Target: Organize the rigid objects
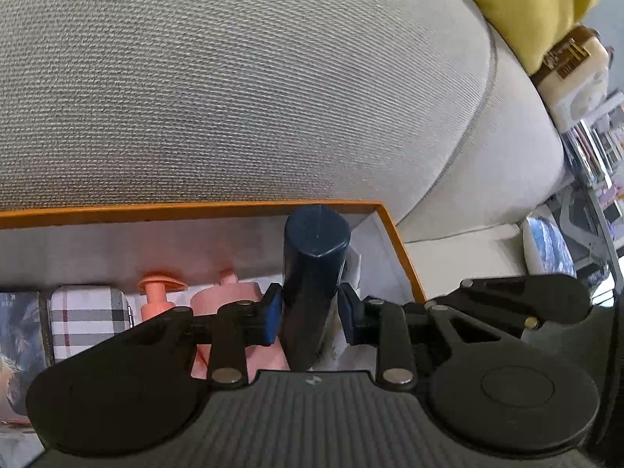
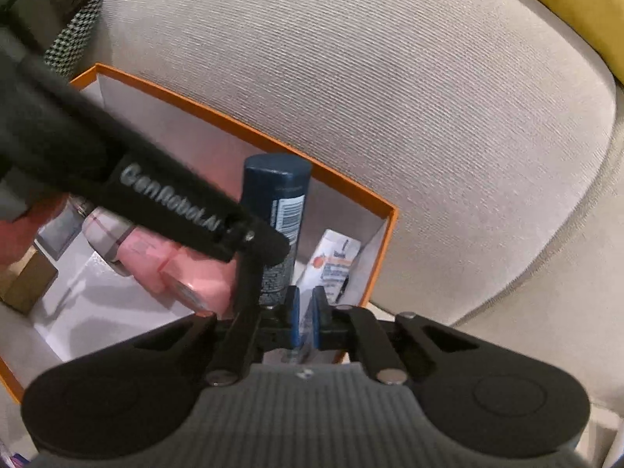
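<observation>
Our left hand-held gripper (image 1: 310, 314) stands around the dark blue aerosol can (image 1: 314, 273). Its left blue pad touches the can's side, while a thin gap shows at the right pad, so we cannot tell whether it grips the can. The can stands upright inside the orange-rimmed box (image 1: 401, 249), near the box's right corner, with its flat cap toward the sofa cushion (image 1: 234, 97) that rises behind the box.

From the right wrist view we see the same can (image 2: 279, 210) with a barcode label on its side, and the left tool's black body crossing in front of it. Our right hand-held gripper (image 2: 306, 318) sits just beside the can's base, its blue pads close together with only a narrow slit between them and nothing held.

Beside the can in the box lie a pink pump bottle (image 1: 156, 300), a pink container (image 1: 230, 296), a plaid-patterned case (image 1: 89, 316) and a white tube with orange print (image 2: 331, 265). A yellow cushion (image 1: 538, 4) rests on the sofa at the upper right.
</observation>
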The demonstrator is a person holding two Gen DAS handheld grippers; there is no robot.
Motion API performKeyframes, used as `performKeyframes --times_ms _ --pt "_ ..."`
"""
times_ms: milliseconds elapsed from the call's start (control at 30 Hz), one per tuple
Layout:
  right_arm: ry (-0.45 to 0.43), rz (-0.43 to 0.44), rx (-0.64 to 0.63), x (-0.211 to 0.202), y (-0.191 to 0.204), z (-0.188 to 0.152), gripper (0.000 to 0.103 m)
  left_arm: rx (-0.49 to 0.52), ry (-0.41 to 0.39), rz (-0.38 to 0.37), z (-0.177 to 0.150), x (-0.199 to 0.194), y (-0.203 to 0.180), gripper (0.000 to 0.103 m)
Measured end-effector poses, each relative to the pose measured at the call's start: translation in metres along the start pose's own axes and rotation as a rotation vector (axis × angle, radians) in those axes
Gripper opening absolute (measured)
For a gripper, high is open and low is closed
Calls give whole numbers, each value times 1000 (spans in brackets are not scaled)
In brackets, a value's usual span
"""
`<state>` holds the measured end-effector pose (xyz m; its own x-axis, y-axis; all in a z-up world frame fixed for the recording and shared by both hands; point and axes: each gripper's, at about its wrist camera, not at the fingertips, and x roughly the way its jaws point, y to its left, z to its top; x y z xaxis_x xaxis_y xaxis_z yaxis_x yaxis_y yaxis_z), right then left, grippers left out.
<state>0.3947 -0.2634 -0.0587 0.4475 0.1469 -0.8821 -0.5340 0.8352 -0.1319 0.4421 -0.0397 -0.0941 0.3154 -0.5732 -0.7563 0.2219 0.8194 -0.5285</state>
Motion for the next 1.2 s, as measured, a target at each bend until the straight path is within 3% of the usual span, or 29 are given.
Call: performKeyframes --times_ms 133,333,433,533,700,767,900,1033,1200 --pt "-12 1 9 -1 -3 -5 7 -13 17 -13 6 3 3 34" --pt "-19 25 35 -16 -7 -12 7 -159 124 -44 19 -3 25 34" --pt "-26 25 32 -20 -8 -17 9 -168 195 -60 21 -4 30 34" --pt "-28 35 42 -15 -13 -16 10 -178 199 -67 24 0 30 34" --pt "-51 41 -20 -19 -8 -14 24 -150 172 -49 26 8 18 34" --pt "-27 16 -31 -16 -6 -13 24 -146 157 -41 24 10 15 34" --pt "7 51 -9 -16 -7 -9 26 -104 88 -6 14 18 -1 34" --pt "9 37 -17 -24 -3 -11 27 -32 -40 -13 -7 18 -11 35" --pt "-16 36 23 -33 -9 -12 26 -69 -122 -16 -20 18 -14 36"
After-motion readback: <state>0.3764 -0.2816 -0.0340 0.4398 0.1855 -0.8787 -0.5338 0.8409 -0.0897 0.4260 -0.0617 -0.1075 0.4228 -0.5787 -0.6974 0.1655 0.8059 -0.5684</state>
